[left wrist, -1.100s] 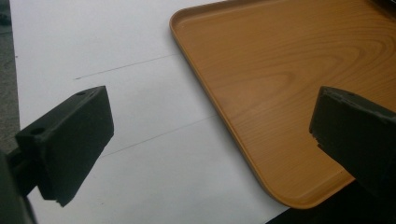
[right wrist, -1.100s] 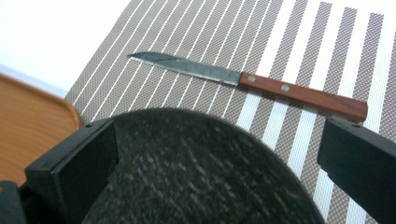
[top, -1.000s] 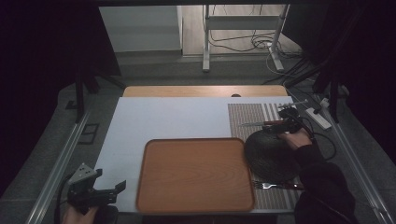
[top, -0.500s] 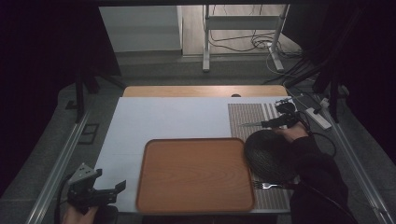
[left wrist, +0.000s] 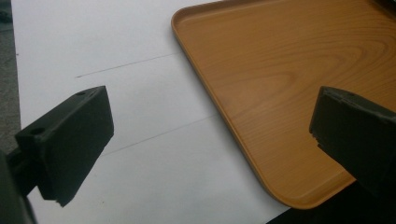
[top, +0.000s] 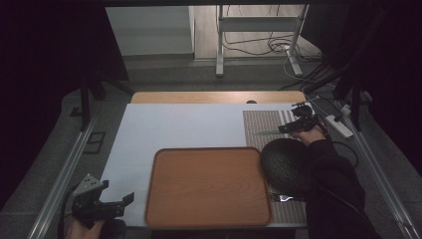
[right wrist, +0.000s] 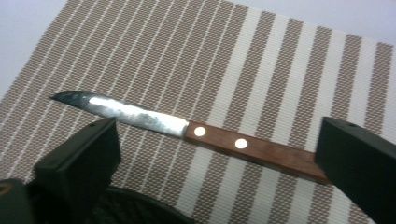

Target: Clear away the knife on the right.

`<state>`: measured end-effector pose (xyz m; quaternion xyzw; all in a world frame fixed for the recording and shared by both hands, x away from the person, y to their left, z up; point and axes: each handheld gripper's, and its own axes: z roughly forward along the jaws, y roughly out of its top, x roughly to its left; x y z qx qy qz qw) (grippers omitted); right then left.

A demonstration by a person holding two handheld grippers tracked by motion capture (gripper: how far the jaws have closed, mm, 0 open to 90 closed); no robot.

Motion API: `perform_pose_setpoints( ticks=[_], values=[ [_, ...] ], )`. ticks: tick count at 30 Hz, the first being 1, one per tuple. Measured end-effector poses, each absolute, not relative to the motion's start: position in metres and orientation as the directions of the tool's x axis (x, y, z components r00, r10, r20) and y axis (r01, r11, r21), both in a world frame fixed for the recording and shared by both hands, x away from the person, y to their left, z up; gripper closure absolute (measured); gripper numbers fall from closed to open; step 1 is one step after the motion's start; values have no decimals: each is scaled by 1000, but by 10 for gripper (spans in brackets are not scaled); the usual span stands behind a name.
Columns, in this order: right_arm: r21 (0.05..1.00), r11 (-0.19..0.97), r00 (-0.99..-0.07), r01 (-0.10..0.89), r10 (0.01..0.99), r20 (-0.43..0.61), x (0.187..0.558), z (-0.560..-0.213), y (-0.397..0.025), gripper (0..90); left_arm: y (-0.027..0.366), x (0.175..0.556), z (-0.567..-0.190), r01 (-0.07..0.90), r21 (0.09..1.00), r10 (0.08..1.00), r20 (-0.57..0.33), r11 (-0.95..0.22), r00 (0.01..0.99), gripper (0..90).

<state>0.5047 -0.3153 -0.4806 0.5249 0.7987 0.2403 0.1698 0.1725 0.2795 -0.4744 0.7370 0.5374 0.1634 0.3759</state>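
Observation:
A knife (right wrist: 187,130) with a brown riveted handle lies flat on the striped placemat (right wrist: 261,56), its blade pointing left. My right gripper (right wrist: 219,161) is open, one jaw on each side of the knife and neither touching it. From above, the right gripper (top: 294,126) is at the far right over the placemat (top: 263,122), with the knife (top: 266,132) just left of it. My left gripper (top: 115,204) hangs open and holds nothing at the table's near left corner. In its own view, the left gripper (left wrist: 210,144) points at the wooden tray's (left wrist: 289,84) near corner.
The wooden tray (top: 209,186) lies front and centre on the white sheet (top: 174,124). A black round plate (top: 282,164) sits on the placemat right of the tray, with a fork (top: 282,197) just in front of it. A power strip (top: 338,124) lies off the right edge.
The right hand and its gripper have edged slightly toward the far side of the placemat. The knife stays about where it was. The left gripper has not moved.

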Motion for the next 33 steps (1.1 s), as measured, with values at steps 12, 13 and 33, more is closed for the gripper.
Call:
perform_pose_setpoints(
  ticks=[12, 13, 33],
  values=[
    [545, 356, -415, 759, 910, -15, 518, -482, -332, 768, 279, 173, -474, 670, 728, 915, -162, -142, 369, 6],
    [538, 362, -417, 761, 909, -21, 520, -483, -333, 824, 279, 173, -474, 671, 728, 915, -162, -142, 370, 6],
    [492, 356, -382, 794, 923, -51, 533, -501, -354, 893, 279, 173, -474, 670, 728, 914, -160, -145, 372, 6]
  ],
)
